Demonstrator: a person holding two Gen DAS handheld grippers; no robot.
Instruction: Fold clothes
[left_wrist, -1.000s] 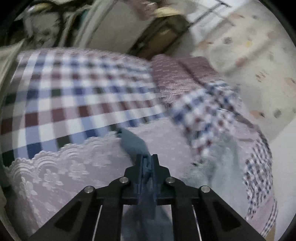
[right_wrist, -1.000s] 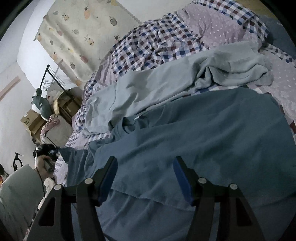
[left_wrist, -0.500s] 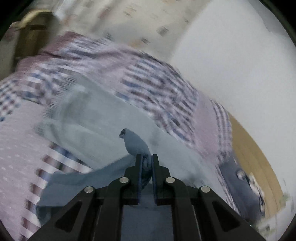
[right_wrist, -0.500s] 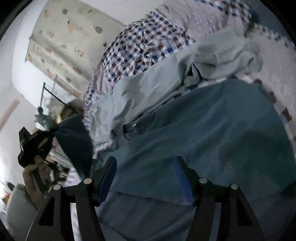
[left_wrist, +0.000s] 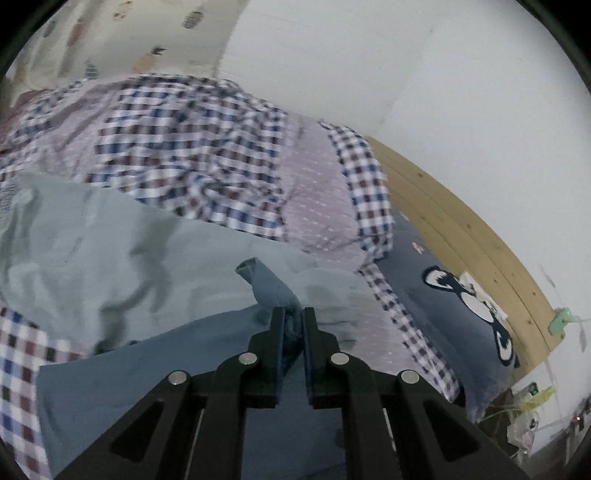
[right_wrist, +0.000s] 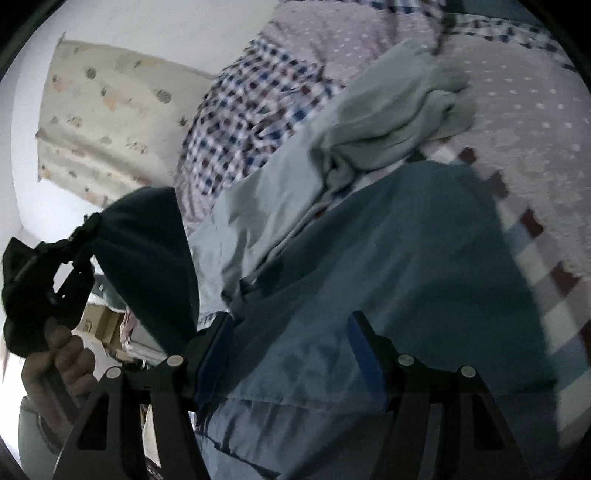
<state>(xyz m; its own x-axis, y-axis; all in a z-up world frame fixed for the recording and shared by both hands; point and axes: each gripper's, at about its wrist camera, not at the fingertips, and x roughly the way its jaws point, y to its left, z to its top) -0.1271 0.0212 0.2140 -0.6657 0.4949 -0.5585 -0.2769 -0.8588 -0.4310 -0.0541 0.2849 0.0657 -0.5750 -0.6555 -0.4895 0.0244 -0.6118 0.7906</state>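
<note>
The left gripper (left_wrist: 293, 321) pinches the blue garment (left_wrist: 155, 373); the right gripper (right_wrist: 291, 332) gapes empty; a thin bite could slip mid-fold.

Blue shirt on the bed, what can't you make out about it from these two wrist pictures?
- Blue shirt, right wrist view: near hem cut off by the bottom edge and the open right gripper.
- Left wrist view: the pinched edge is hidden inside the shut left gripper; which part it is, unclear.
- Right wrist view: the lifted flap is in shadow, detail lost.
- Pale grey-green garment: motion-blurred, type unclear.
</note>
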